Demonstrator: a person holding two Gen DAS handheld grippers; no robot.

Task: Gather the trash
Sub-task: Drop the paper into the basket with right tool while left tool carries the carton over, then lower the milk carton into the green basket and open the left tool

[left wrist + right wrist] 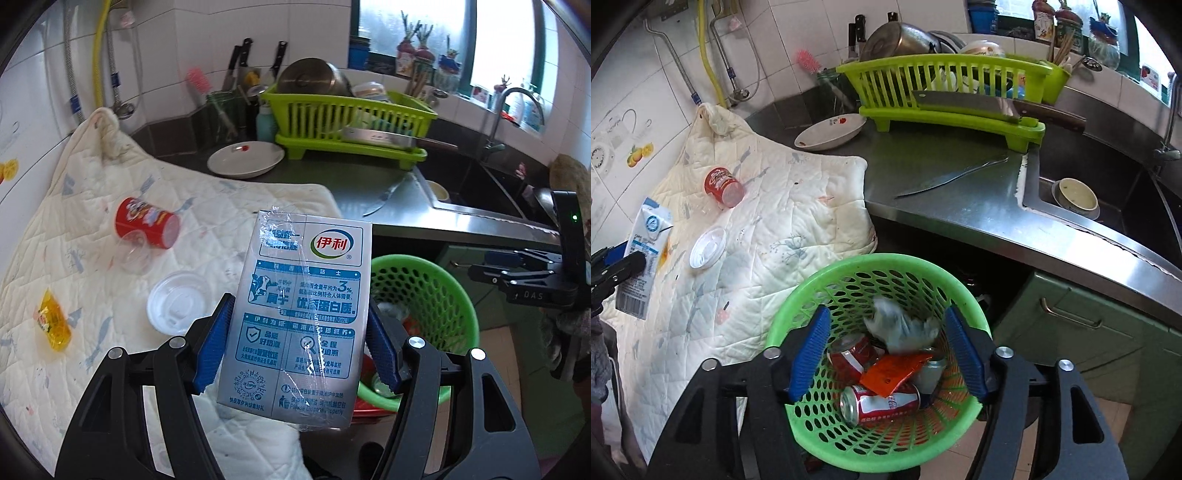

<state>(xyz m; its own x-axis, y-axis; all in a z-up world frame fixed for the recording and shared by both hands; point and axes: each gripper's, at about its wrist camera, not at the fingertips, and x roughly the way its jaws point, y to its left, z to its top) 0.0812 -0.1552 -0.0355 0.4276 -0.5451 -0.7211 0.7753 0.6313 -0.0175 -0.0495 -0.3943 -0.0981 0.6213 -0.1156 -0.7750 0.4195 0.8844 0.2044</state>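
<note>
A silver-and-blue milk carton stands upright between the blue pads of my left gripper, which is shut on its two sides, above the quilted cloth. The same carton shows at the far left of the right wrist view. My right gripper hangs open over the green basket. Between its fingers in the picture a blurred crumpled white wad is in the basket, touching neither pad. Red cans and an orange wrapper lie in there too.
On the cloth lie a red cup, a clear cup, a clear lid and a yellow packet. Behind are a plate, a green dish rack, a knife and a sink with a bowl.
</note>
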